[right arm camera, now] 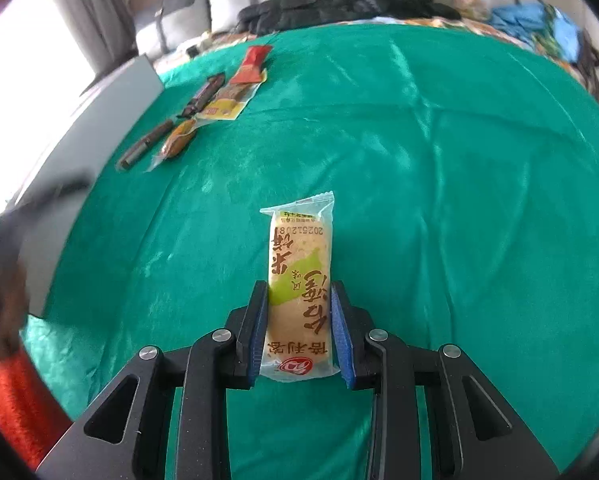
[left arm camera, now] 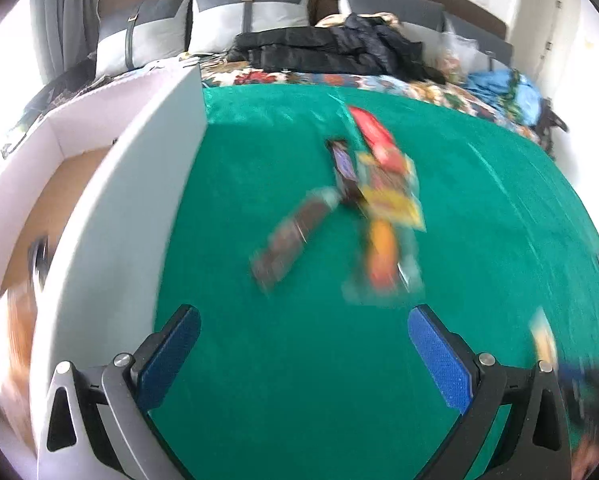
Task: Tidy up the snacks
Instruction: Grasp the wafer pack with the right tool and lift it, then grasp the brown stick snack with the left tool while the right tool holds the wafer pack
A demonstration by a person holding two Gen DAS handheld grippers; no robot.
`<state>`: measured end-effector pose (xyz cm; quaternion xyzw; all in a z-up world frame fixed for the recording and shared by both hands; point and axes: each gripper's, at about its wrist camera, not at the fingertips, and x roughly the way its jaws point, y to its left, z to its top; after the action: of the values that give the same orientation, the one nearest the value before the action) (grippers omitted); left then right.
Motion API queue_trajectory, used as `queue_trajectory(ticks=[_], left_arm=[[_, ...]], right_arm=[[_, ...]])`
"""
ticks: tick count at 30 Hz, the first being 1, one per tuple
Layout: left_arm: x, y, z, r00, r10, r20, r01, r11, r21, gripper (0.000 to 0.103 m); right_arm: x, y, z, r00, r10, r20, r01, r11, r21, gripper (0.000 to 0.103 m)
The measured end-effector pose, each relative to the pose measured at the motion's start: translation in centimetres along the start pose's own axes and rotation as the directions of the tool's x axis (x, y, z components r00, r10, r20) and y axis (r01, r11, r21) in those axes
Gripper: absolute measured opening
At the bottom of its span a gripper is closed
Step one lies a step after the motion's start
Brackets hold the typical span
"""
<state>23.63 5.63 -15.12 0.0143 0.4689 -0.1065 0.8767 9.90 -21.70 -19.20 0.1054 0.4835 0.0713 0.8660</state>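
Note:
My right gripper (right arm camera: 299, 300) is shut on a rice cracker packet (right arm camera: 301, 280), clear wrapper with green patch and brown print, held over the green cloth (right arm camera: 419, 160). My left gripper (left arm camera: 303, 320) is open and empty above the cloth, next to a white box (left arm camera: 131, 200). Ahead of it, blurred, lie a brown bar (left arm camera: 291, 236), a dark purple bar (left arm camera: 343, 164), a red packet (left arm camera: 375, 136), a yellow packet (left arm camera: 391, 196) and an orange snack (left arm camera: 383, 256). The same pile shows far left in the right wrist view (right arm camera: 215, 96).
The white box has a brown floor (left arm camera: 55, 200) with something blurred inside at its near end. Grey pillows (left arm camera: 251, 12), black clothing (left arm camera: 331, 48) and blue fabric (left arm camera: 503, 88) lie at the back of the bed. A red sleeve (right arm camera: 23, 408) is at the left.

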Motion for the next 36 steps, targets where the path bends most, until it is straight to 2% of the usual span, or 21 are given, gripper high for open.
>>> queue_trajectory(ticks=[3, 5, 9, 11, 12, 14, 17, 20, 25, 30, 33, 34, 36], left_arm=[[3.3, 0.5, 2.9, 0.998, 0.048, -0.041, -0.047, 0.999, 0.012, 0.091], [5.1, 0.7, 3.5, 0.996, 0.061, -0.071, -0.059, 0.998, 0.028, 0.086], [7.8, -0.3, 3.6, 0.993, 0.066, -0.099, -0.059, 0.995, 0.08, 0.085], [8.7, -0.7, 3.4, 0.992, 0.057, -0.114, -0.046, 0.995, 0.093, 0.073], [9.2, -0.8, 3.3, 0.99, 0.045, -0.132, -0.033, 0.995, 0.094, 0.058], [8.6, -0.7, 3.1, 0.994, 0.031, -0.105, -0.023, 0.997, 0.078, 0.031], [8.0, -0.5, 2.4, 0.994, 0.036, -0.103, -0.03, 0.998, 0.061, 0.019], [6.2, 0.3, 0.2, 0.994, 0.03, -0.106, -0.028, 0.999, 0.021, 0.019], [1.6, 0.4, -6.4, 0.992, -0.018, -0.127, 0.016, 1.0, -0.023, 0.019], [-2.5, -2.3, -12.7, 0.987, -0.072, -0.146, 0.065, 0.997, -0.048, 0.019], [-3.6, -4.1, -14.9, 0.989, -0.053, -0.139, 0.048, 0.998, -0.037, 0.021], [-3.8, -4.7, -15.3, 0.992, -0.021, -0.122, 0.019, 1.0, -0.022, 0.025], [-3.9, -5.7, -15.7, 0.994, 0.001, -0.111, -0.001, 1.0, 0.001, 0.045]], right_arm=[[-0.7, 0.3, -0.7, 0.999, 0.02, 0.03, -0.02, 1.0, 0.002, 0.031], [-1.0, 0.3, -1.1, 0.999, 0.026, 0.037, -0.025, 0.999, -0.027, 0.031], [-1.2, 0.3, -1.2, 0.998, 0.029, 0.061, -0.026, 0.998, -0.059, 0.031], [-1.0, -0.4, -1.2, 0.998, 0.036, 0.055, -0.034, 0.999, -0.036, 0.031], [-0.8, -0.7, -1.3, 0.998, 0.037, 0.049, -0.036, 0.999, -0.026, 0.031], [-0.6, -1.3, -1.6, 0.999, 0.033, 0.042, -0.033, 0.999, -0.011, 0.031], [-0.6, -1.8, -1.7, 0.999, 0.027, 0.047, -0.028, 1.0, 0.001, 0.031], [-0.6, -2.0, -1.6, 0.998, 0.019, 0.053, -0.02, 1.0, 0.008, 0.031], [-1.0, -2.4, -1.7, 0.998, 0.01, 0.059, -0.011, 1.0, 0.022, 0.031], [-2.1, -2.1, -1.9, 0.998, -0.009, 0.058, 0.009, 1.0, 0.009, 0.031], [-2.6, -1.4, -2.5, 0.998, -0.04, 0.043, 0.041, 0.999, -0.034, 0.031], [-2.5, -1.2, -2.8, 0.998, -0.051, 0.036, 0.053, 0.998, -0.045, 0.032], [-2.2, -1.0, -3.5, 0.997, -0.078, 0.021, 0.079, 0.995, -0.061, 0.034]])
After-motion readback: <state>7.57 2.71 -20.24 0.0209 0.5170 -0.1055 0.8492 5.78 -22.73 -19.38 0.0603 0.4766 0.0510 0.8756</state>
